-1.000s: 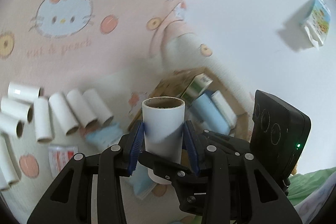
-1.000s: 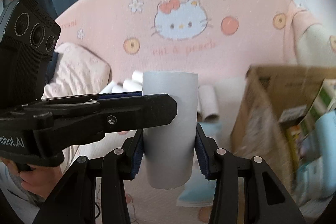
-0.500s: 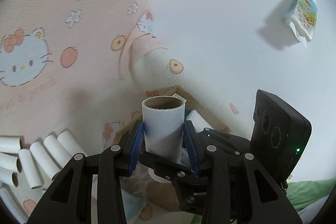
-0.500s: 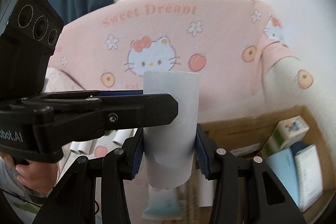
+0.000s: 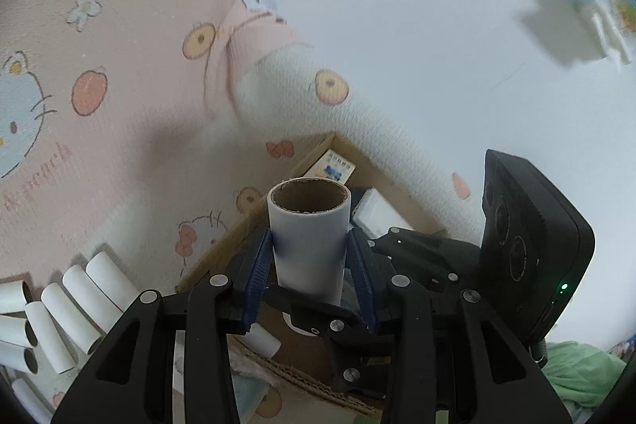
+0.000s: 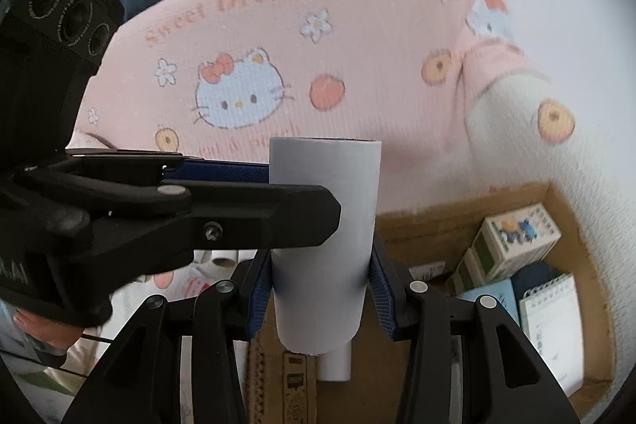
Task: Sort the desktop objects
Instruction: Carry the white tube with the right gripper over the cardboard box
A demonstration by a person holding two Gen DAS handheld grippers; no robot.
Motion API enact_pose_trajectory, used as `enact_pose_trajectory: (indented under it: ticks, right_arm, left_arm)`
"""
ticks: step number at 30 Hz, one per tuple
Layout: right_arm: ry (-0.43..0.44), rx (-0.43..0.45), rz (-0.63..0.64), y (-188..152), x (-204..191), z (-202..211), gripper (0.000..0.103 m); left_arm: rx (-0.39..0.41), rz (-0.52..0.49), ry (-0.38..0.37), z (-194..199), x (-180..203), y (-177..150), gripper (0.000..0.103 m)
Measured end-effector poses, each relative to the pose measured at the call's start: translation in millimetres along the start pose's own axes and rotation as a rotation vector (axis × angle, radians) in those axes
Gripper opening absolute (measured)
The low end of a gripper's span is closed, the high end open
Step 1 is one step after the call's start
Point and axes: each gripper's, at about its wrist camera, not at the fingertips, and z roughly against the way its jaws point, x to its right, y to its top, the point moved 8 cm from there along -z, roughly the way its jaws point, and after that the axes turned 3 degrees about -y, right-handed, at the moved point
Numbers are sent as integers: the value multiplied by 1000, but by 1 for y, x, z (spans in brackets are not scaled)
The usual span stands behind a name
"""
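Observation:
A white cardboard tube (image 5: 308, 241) stands upright, gripped by both grippers at once. My left gripper (image 5: 312, 265) is shut on it; the tube's brown open top shows. In the right wrist view my right gripper (image 6: 322, 289) is shut on the same tube (image 6: 324, 225), and the left gripper's black fingers (image 6: 238, 213) reach in from the left. The tube hangs above the near edge of an open cardboard box (image 6: 556, 193) holding small boxes and a notepad. The box also shows in the left wrist view (image 5: 318, 150).
Several more white tubes (image 5: 79, 301) lie in a row at lower left on the pink Hello Kitty cloth (image 6: 357, 46). Another tube (image 6: 336, 364) lies in the box below the held one. A white wall with a hanging packet (image 5: 596, 6) is behind.
Both grippers have carried the tube up and to the right, from over the row of tubes to over the cardboard box. The grip has not changed.

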Motion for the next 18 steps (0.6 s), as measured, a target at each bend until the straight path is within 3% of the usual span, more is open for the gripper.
enact_pose_trajectory:
  ticks: [11, 18]
  right_arm:
    - [92, -145, -105, -16, 36, -34, 42]
    - [95, -220, -118, -31, 49, -48, 42]
  left_arm:
    - [-169, 9, 52, -48, -11, -2, 43]
    - [-246, -12, 64, -72, -16, -13, 43]
